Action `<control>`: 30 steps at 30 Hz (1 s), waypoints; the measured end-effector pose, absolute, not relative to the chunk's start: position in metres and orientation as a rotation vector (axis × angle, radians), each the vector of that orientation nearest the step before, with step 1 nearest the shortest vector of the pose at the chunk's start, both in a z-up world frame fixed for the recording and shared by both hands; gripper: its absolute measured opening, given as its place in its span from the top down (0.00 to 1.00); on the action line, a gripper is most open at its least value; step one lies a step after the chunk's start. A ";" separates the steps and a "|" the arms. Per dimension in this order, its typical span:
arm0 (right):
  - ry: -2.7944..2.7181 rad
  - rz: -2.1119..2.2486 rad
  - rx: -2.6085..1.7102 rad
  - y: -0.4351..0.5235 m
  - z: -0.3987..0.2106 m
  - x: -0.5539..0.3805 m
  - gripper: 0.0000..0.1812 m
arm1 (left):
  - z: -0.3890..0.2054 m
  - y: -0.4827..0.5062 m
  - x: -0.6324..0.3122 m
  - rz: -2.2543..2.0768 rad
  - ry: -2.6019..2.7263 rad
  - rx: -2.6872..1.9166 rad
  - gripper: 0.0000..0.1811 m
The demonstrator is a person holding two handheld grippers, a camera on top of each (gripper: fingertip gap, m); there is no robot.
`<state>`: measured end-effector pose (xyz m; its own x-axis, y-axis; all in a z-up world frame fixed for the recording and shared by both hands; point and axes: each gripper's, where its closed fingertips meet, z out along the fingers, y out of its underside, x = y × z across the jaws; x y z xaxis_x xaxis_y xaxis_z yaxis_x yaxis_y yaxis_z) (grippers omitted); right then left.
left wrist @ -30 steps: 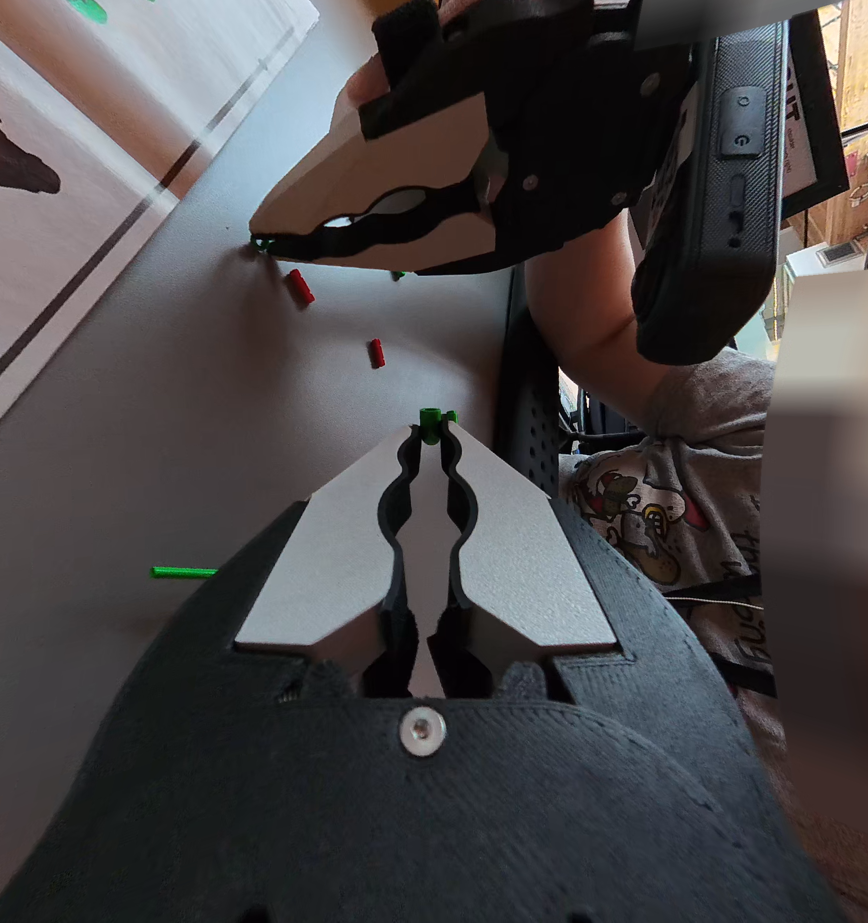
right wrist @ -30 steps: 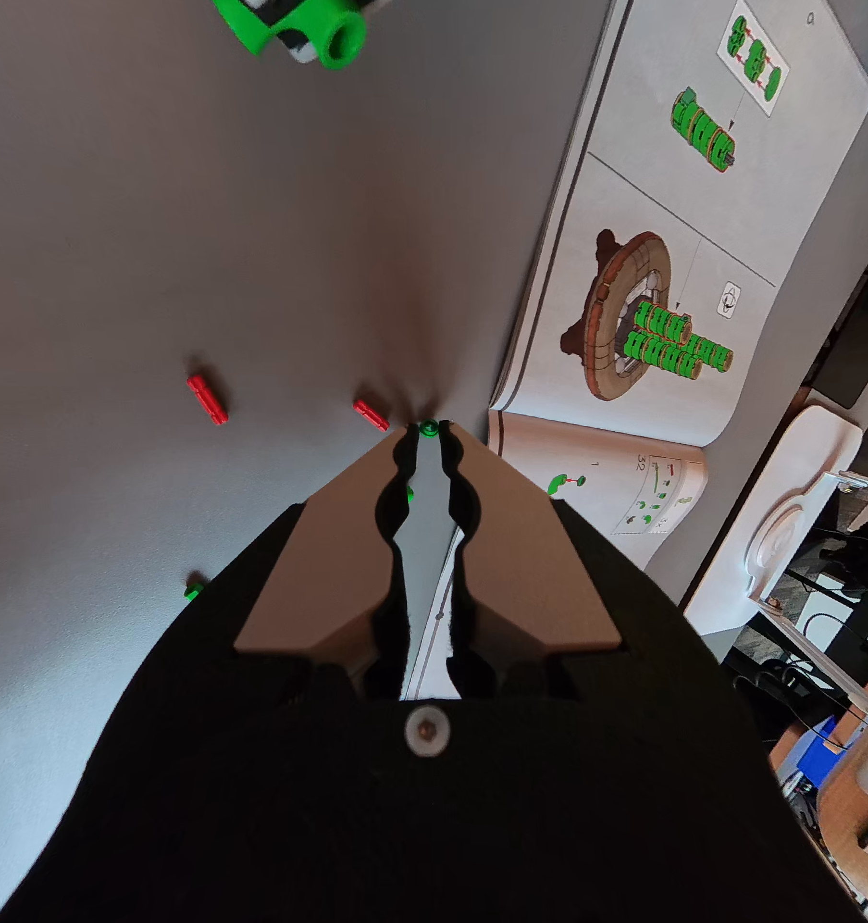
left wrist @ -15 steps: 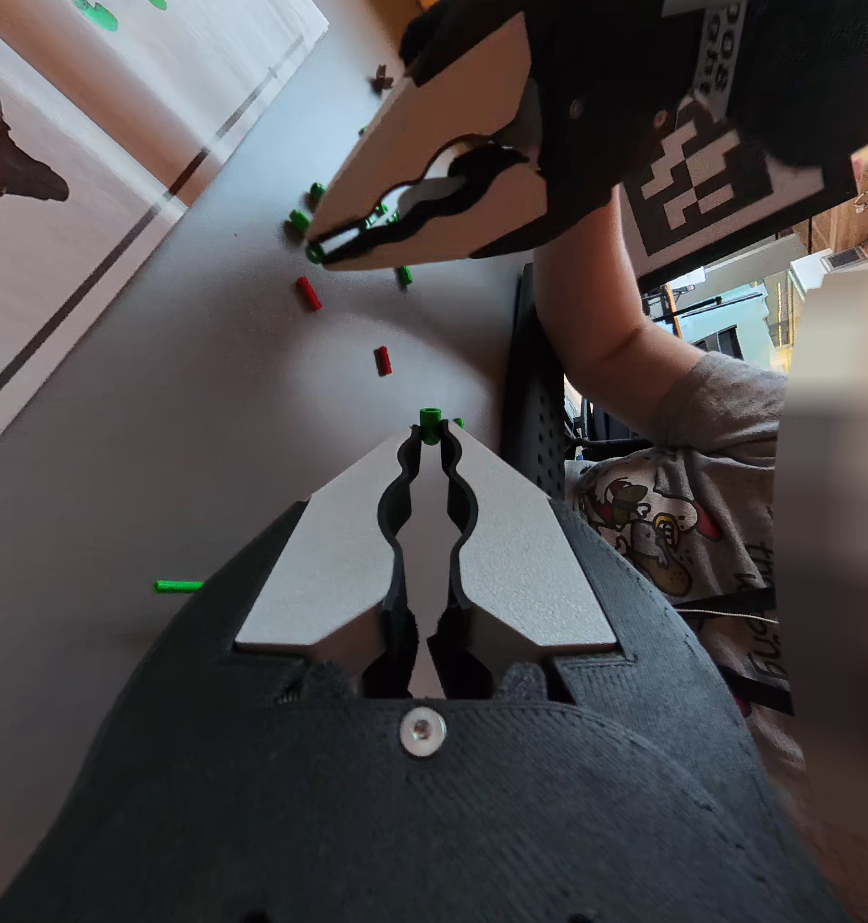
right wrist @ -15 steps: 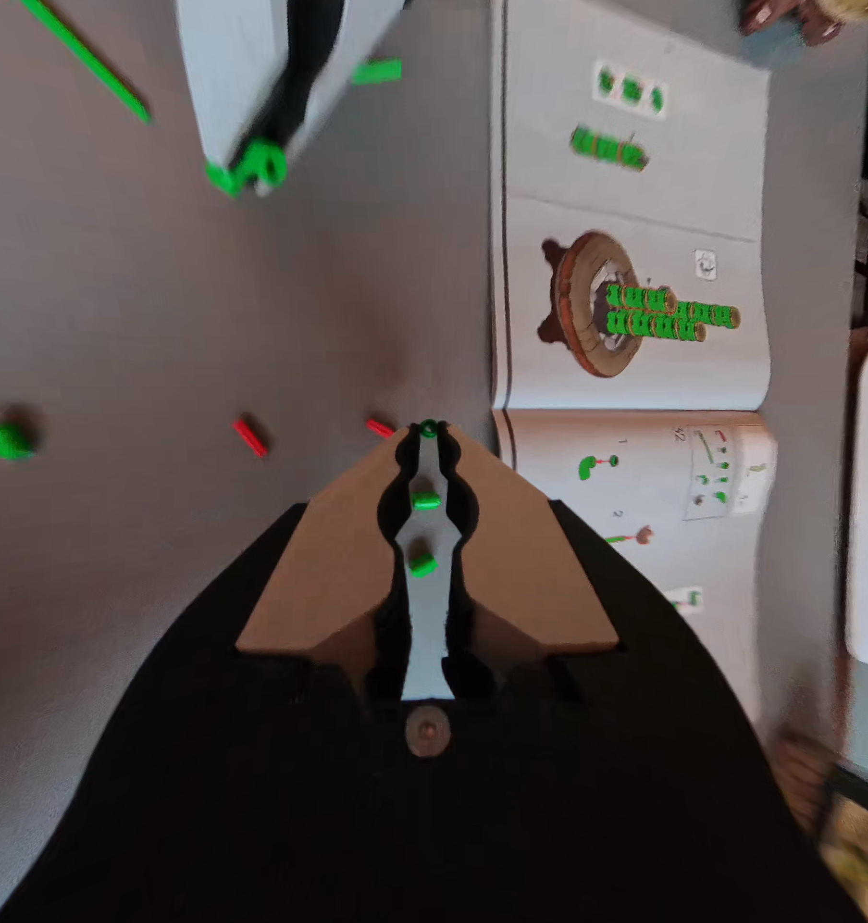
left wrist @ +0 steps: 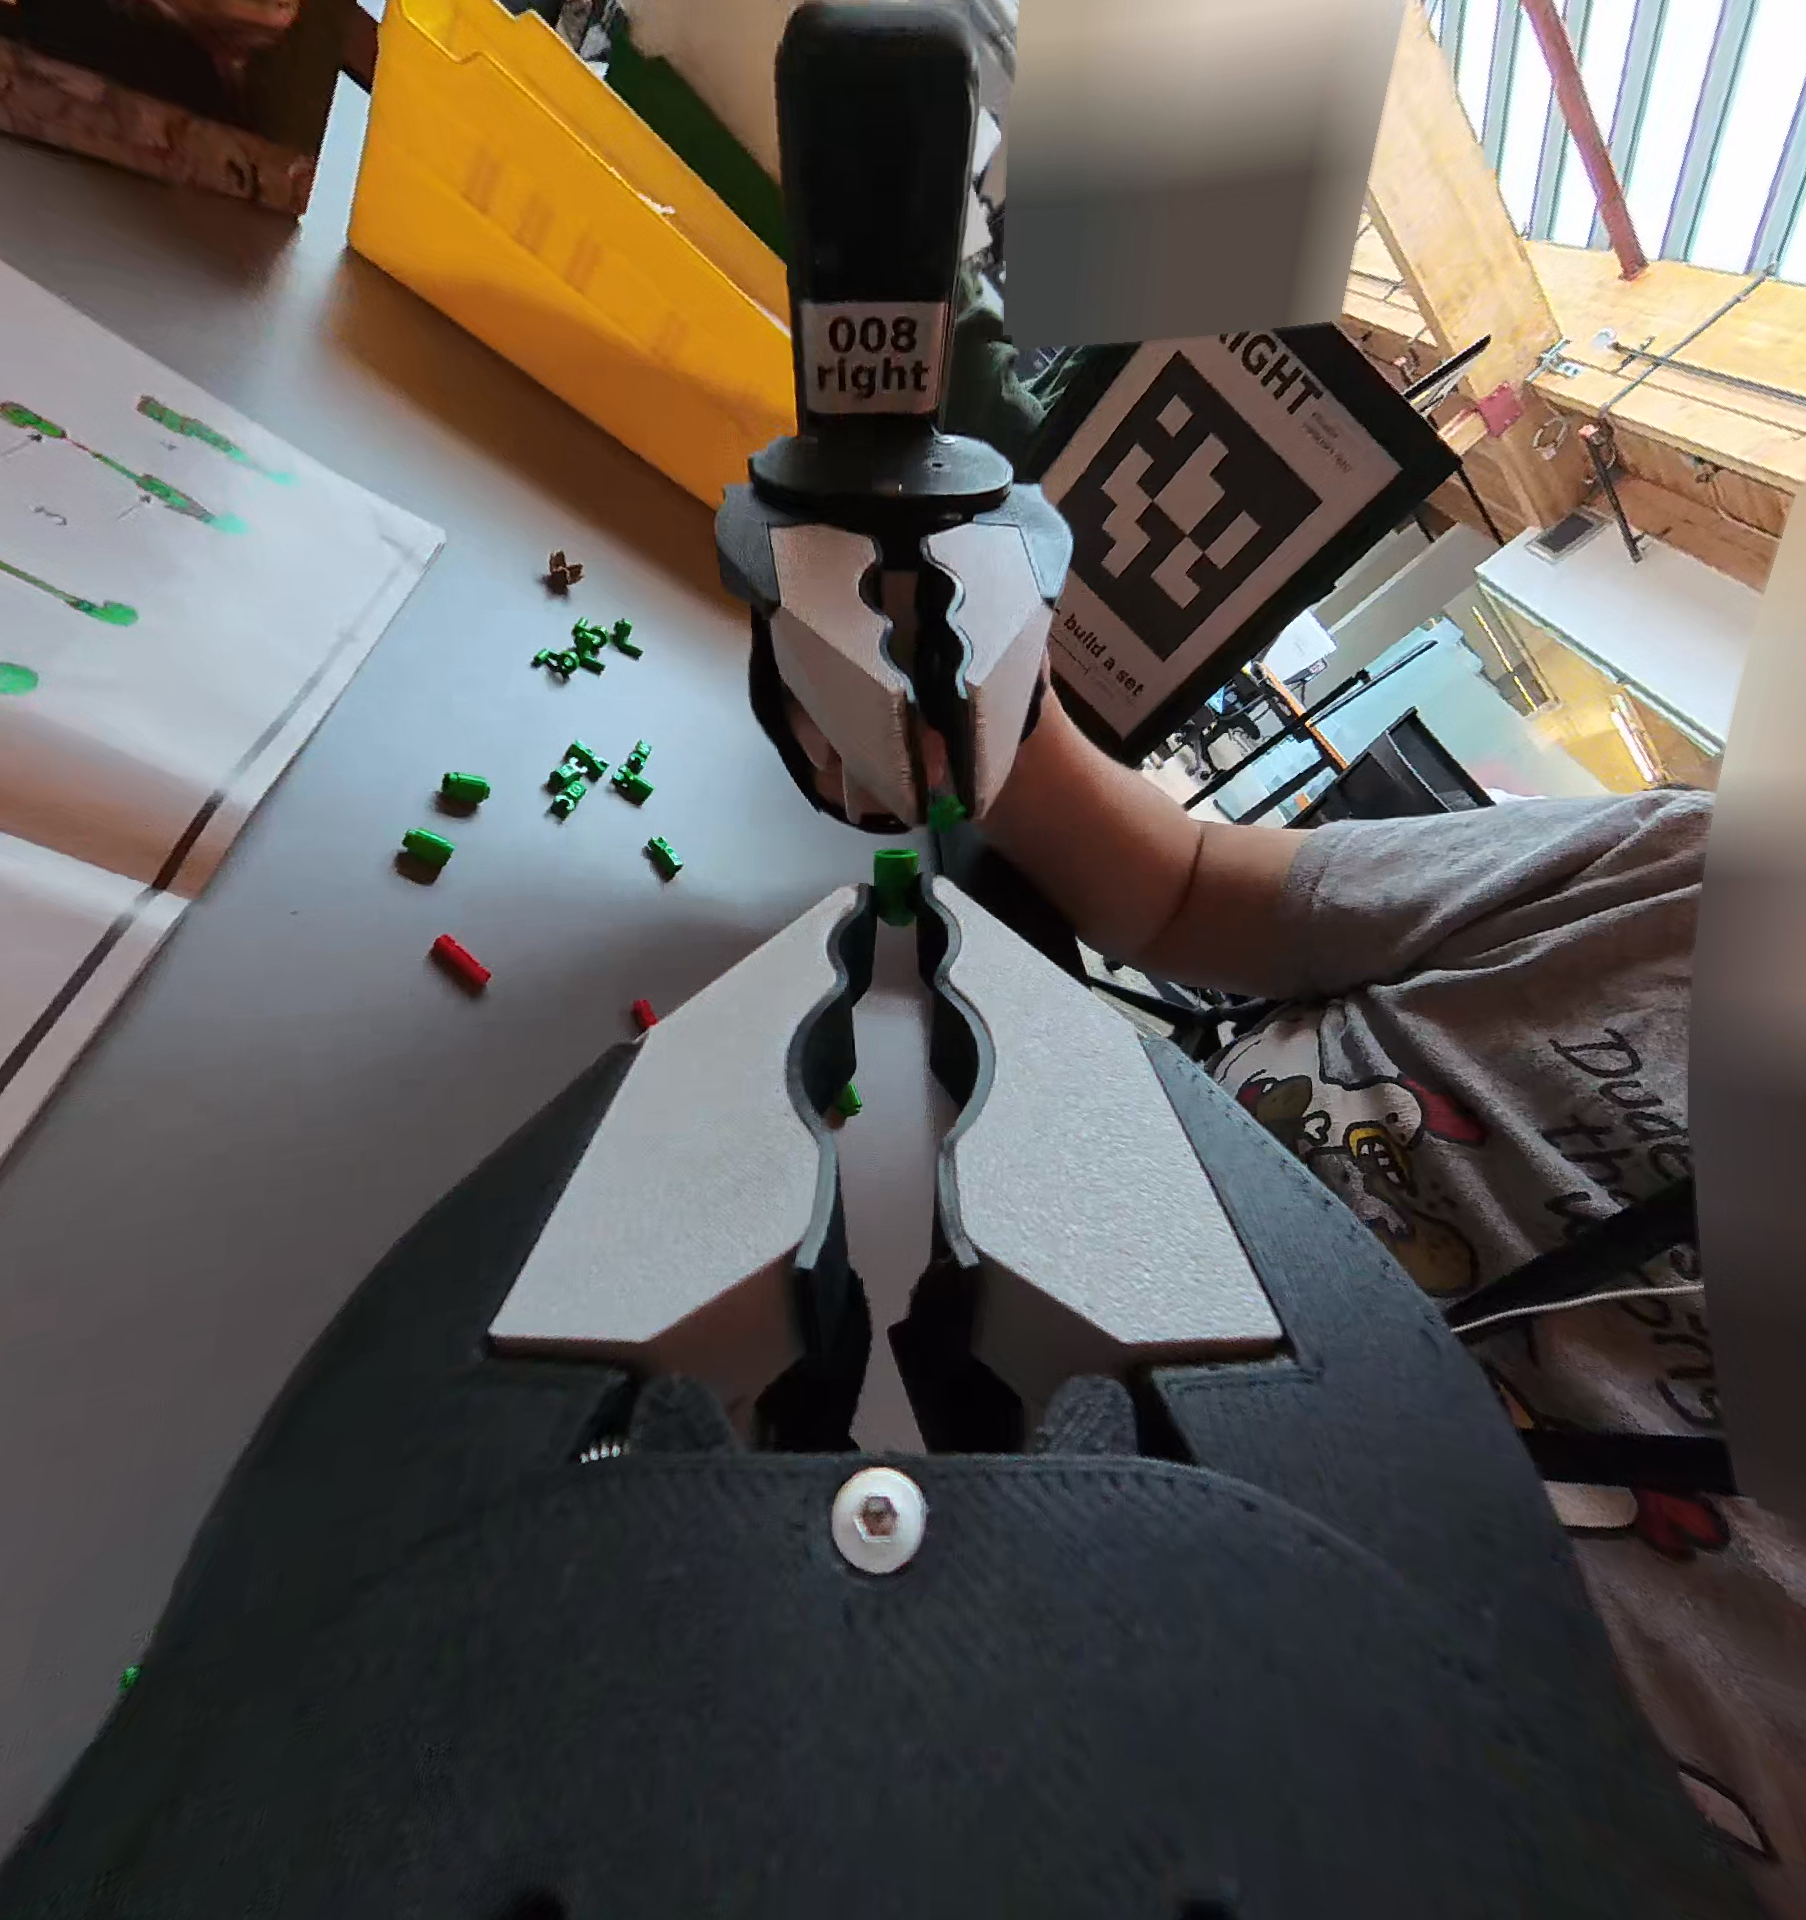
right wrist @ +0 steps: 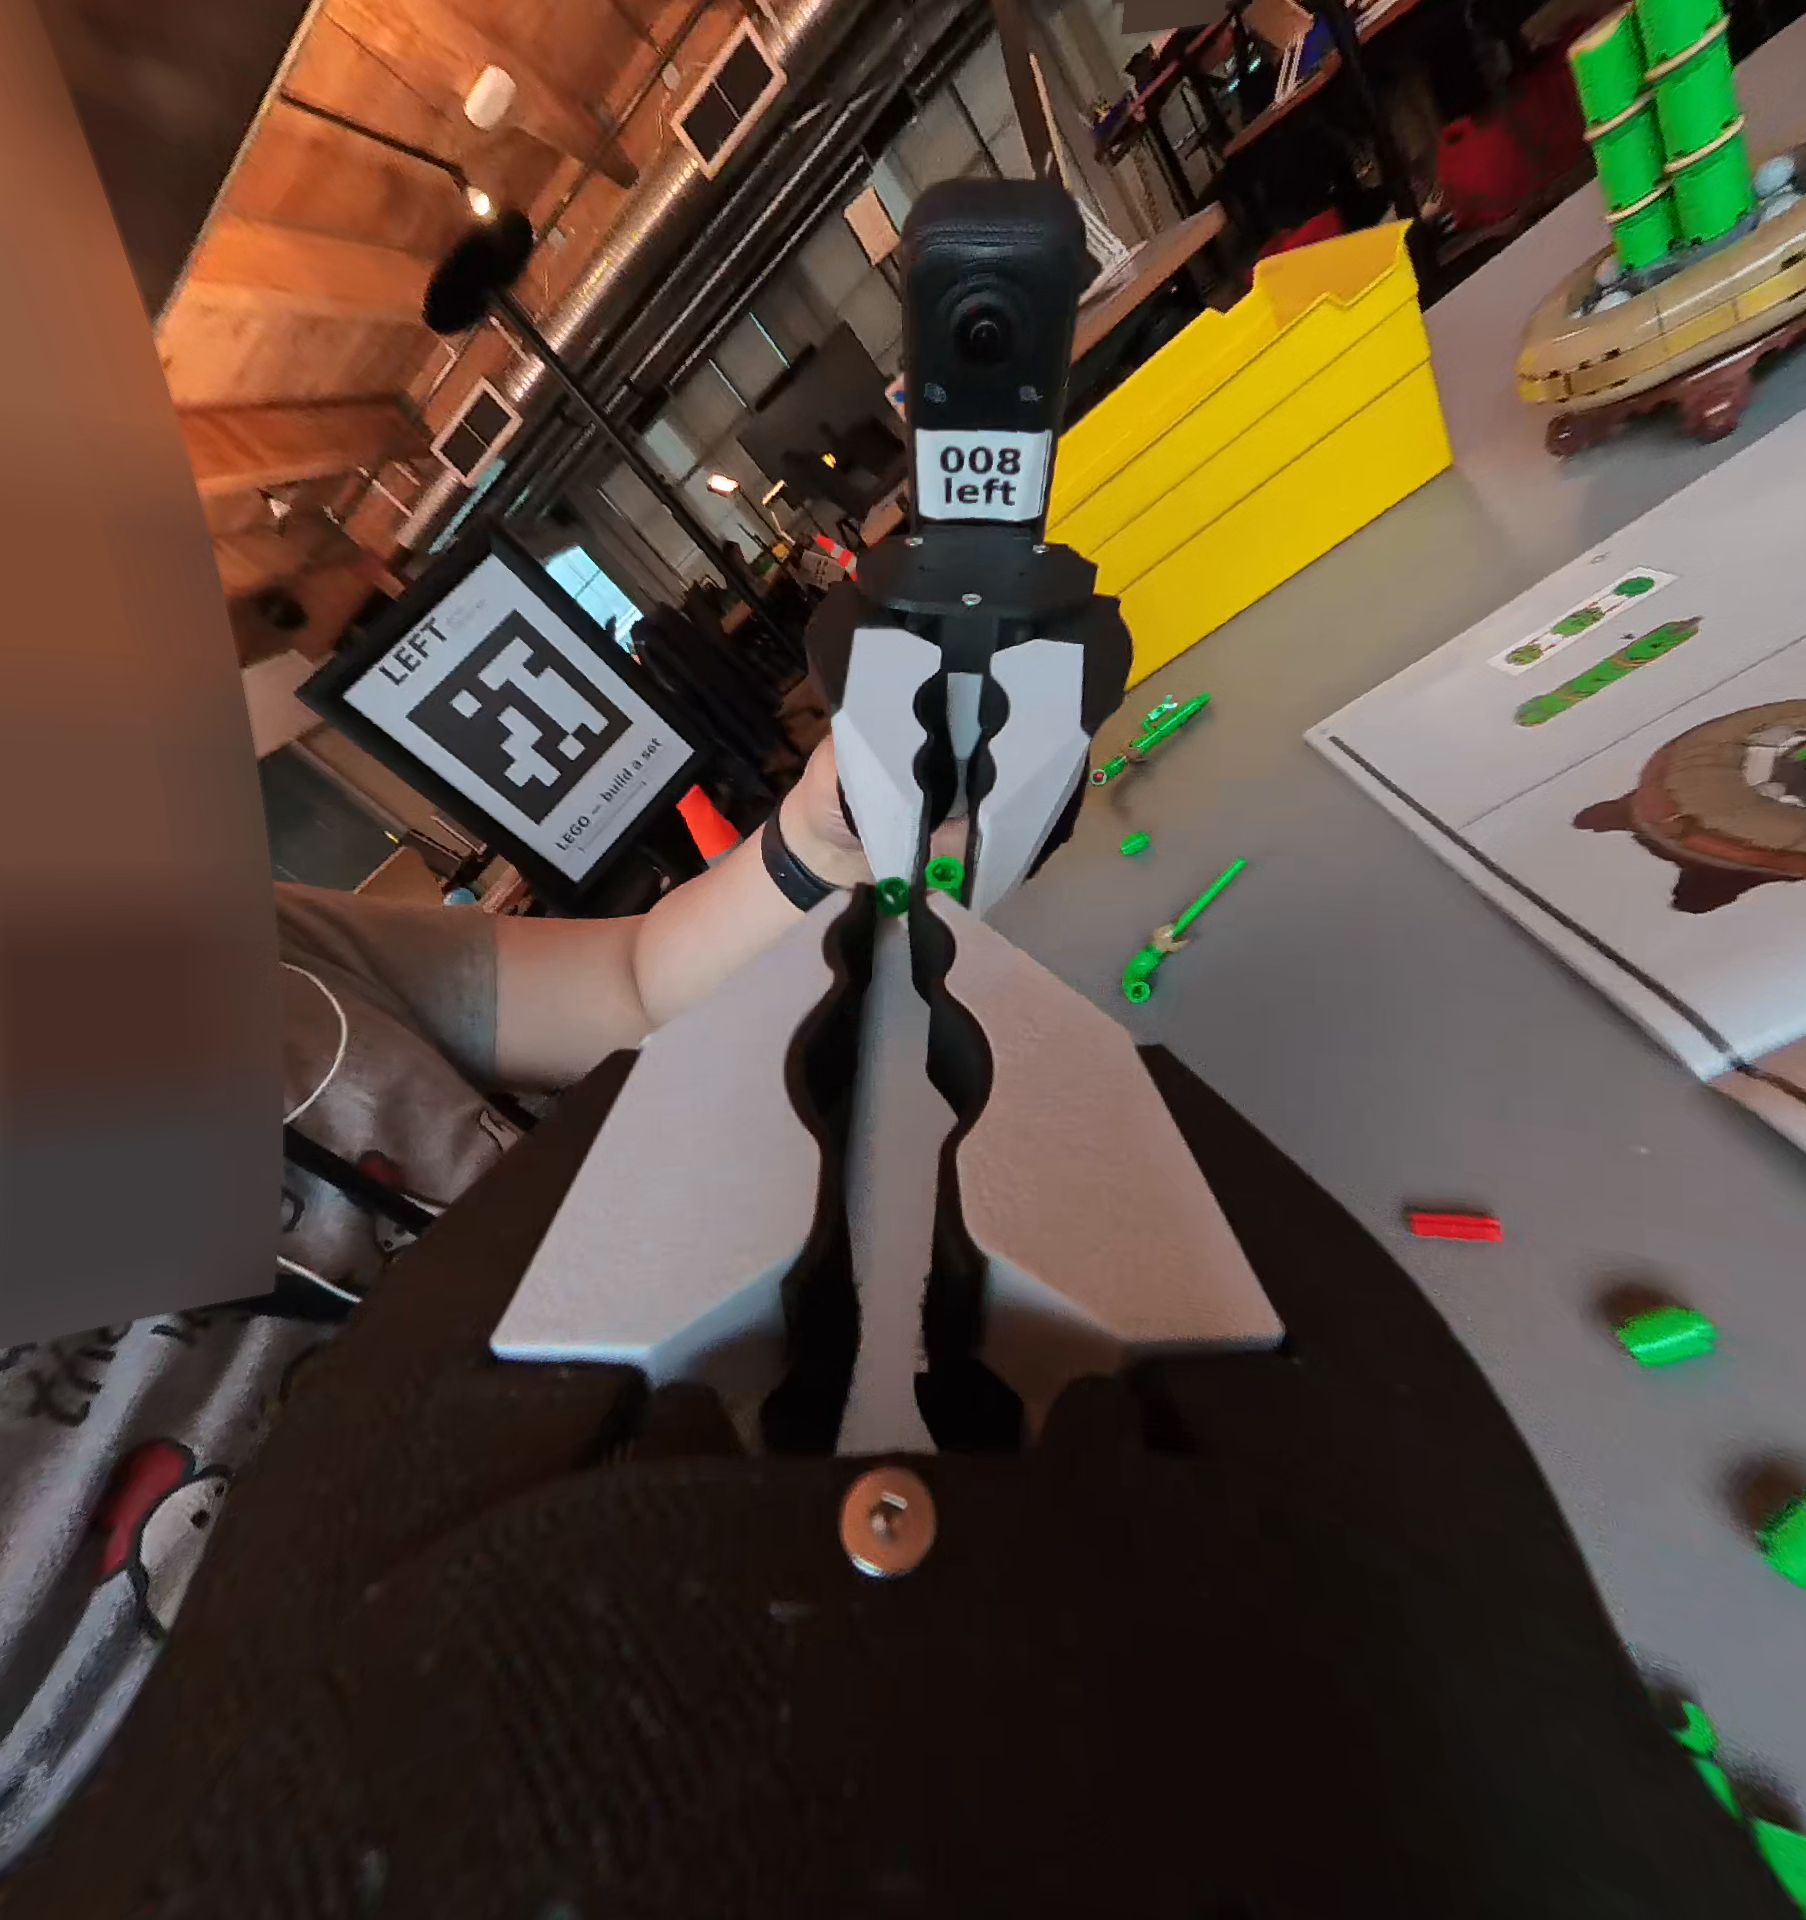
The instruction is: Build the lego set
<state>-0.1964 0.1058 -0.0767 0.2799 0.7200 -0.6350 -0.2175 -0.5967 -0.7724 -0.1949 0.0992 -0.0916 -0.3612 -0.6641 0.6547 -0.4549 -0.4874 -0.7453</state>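
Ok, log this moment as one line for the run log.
left hand-held gripper: shut on green connector | right hand-held gripper: shut on small green piece | tips facing, pieces apart above table

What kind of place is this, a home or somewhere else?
Probably a big workshop or warehouse-style hall, not a home: exposed wooden ceiling beams, metal ducting, and a grey table with a yellow parts bin and instruction booklet.

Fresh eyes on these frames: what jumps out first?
The two grippers face each other tip to tip above the grey table: the left gripper pinches a small green round peg, the right gripper a smaller green stud. Behind stand a bright yellow plastic bin and a half-built round tan base with green cylinders.
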 end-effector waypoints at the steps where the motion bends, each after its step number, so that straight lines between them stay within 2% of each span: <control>1: -0.445 1.441 -1.722 0.106 -0.077 -0.198 0.98 | -0.091 0.099 -0.195 -1.958 1.498 -1.666 0.97; 20: -0.520 1.233 -1.734 0.113 -0.084 -0.201 0.98 | -0.093 0.095 -0.193 -1.937 1.536 -1.645 0.97; 30: -0.743 1.011 -1.801 0.104 -0.100 -0.203 0.98 | -0.109 0.087 -0.195 -1.879 1.625 -1.749 0.97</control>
